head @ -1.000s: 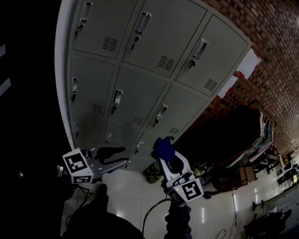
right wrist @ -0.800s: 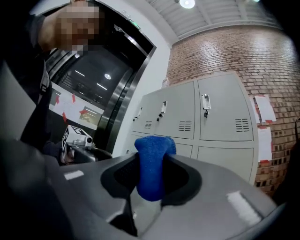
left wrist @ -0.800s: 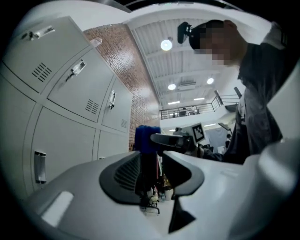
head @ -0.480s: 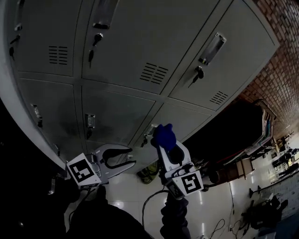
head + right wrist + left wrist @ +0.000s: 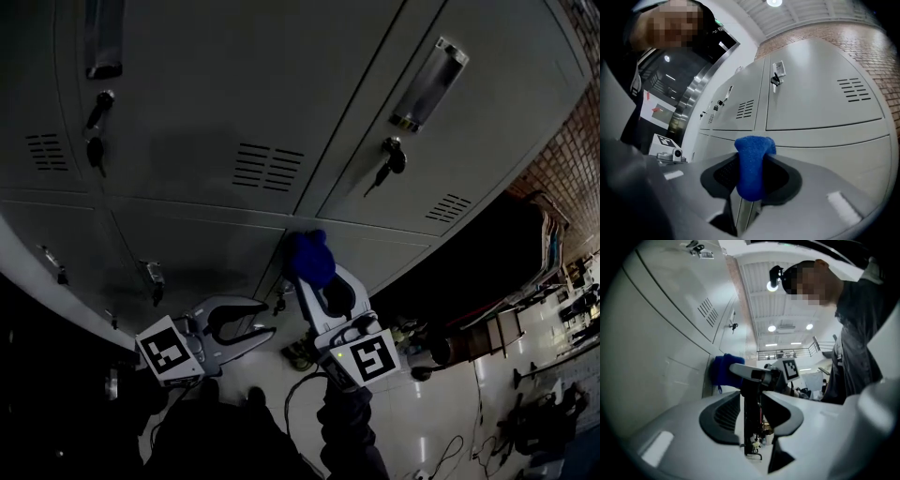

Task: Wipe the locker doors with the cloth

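Well, the right gripper (image 5: pixel 317 281) is clenched on the blue cloth (image 5: pixel 308 257), pressing it to the locker doors (image 5: pixel 234 112) at a lower door's top corner. The left gripper (image 5: pixel 265 317) hangs beside it, jaws apart, empty.

The lockers (image 5: pixel 281 84) stood before you, with a brick wall (image 5: pixel 562 159) off to their right and the floor (image 5: pixel 441 412) below them. Your right claw (image 5: pixel 307 279) was up at the locker front, clamped on the cloth (image 5: pixel 309 255). The cloth touched a door just under a vent (image 5: pixel 267 167), down and left of a keyed lock (image 5: pixel 389 161). Your left claw (image 5: pixel 269 319) hung lower and to the left, apart from the doors, jaws spread with nothing between them.
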Action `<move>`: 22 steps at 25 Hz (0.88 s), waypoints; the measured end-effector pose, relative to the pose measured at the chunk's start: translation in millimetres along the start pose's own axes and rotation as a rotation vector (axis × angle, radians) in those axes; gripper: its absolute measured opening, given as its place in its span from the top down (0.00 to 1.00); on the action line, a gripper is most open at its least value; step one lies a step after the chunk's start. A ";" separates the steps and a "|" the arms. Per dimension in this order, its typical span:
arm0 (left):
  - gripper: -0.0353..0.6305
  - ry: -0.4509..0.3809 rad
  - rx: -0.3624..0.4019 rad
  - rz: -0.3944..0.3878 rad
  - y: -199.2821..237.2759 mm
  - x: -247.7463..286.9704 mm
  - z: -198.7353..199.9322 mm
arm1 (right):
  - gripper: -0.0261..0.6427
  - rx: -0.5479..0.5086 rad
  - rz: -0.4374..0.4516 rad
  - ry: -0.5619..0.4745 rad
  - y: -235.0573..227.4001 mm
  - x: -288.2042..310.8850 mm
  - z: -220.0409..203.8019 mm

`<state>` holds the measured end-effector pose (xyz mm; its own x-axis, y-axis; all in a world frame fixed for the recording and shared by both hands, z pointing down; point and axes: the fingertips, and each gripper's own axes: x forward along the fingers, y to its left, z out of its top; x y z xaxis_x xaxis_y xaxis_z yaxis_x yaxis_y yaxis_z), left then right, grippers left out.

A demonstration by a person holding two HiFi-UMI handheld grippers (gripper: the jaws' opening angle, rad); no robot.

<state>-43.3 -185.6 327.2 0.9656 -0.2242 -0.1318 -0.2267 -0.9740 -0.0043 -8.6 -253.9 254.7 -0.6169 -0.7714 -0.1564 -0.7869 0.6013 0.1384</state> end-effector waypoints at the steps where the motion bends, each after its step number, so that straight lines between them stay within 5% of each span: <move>1: 0.76 -0.002 -0.003 0.017 2.9 4.3 -1.5 | 0.79 0.010 0.015 -0.006 -2.7 2.5 -1.0; 10: 0.76 -0.003 -0.020 0.136 7.5 37.8 -19.8 | 0.78 0.061 0.139 -0.050 -29.0 -4.3 -0.2; 22: 0.76 0.014 -0.002 0.184 -10.3 79.4 -42.7 | 0.78 0.045 0.079 -0.048 -107.2 -67.7 -17.2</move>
<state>41.1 -194.9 359.1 0.9095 -0.3992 -0.1161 -0.3997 -0.9164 0.0206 117.8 -269.8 267.3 -0.6758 -0.7113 -0.1932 -0.7352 0.6691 0.1084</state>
